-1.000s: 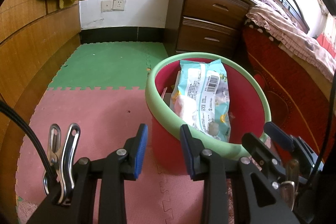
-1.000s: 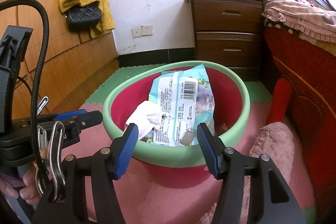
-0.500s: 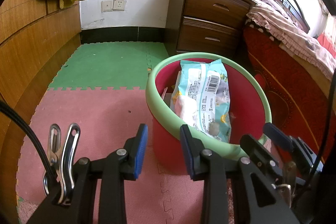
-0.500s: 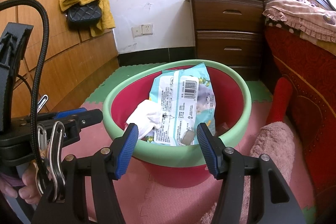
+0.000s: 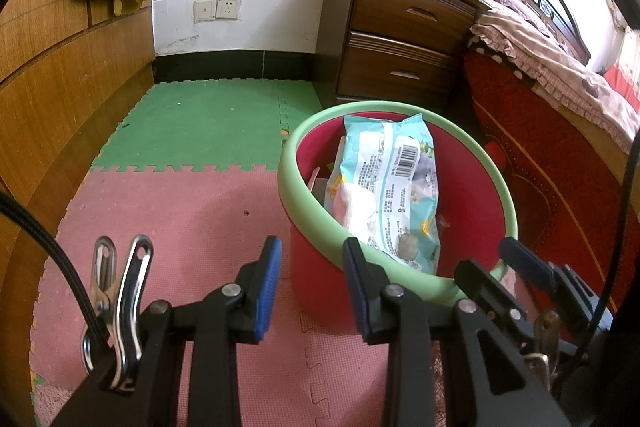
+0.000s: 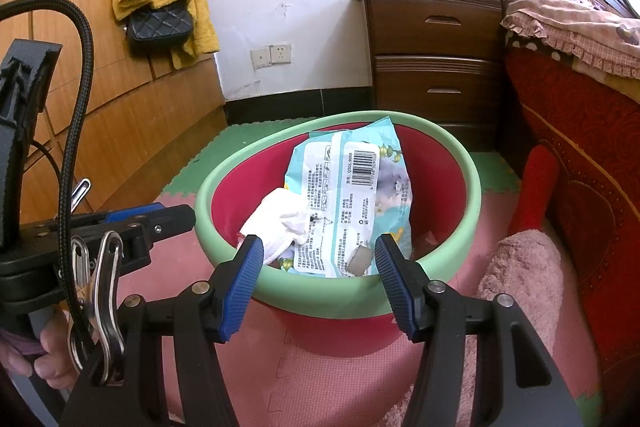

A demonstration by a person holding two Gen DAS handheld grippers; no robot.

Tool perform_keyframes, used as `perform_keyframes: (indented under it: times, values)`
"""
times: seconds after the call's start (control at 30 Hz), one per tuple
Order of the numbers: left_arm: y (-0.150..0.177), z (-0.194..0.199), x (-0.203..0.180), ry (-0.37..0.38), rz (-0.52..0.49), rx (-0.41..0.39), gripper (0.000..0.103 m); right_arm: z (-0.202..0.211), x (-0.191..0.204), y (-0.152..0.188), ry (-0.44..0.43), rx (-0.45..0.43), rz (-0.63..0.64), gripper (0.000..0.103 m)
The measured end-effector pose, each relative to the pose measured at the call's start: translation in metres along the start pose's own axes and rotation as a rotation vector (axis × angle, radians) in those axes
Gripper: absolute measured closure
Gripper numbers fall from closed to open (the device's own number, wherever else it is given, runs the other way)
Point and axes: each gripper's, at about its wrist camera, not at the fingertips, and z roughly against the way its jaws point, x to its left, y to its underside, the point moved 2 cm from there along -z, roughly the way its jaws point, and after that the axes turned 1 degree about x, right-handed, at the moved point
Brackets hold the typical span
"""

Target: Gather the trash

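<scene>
Crinkly plastic pack (image 6: 352, 199) and soft tissue (image 6: 280, 223) sit in the bin (image 6: 440, 267), just ahead of both tongs – right (image 6: 318, 283) and left (image 5: 310, 285) gape empty. Light, slippery stuff – I'd pinch an edge.

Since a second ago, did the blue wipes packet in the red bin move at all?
No. The wipes packet leans against the bin's green rim at the same spot, its barcode just as far below the nightstand as before.
</scene>
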Motion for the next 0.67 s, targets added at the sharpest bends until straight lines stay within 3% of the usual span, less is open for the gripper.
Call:
perform_keyframes:
  times: [0.67]
  values:
    - [-0.0026, -0.0043, 0.0045, -0.029, 0.019, 0.010, 0.070, 0.0000, -0.0001, -0.0002, 0.000, 0.000, 0.000, 0.044]
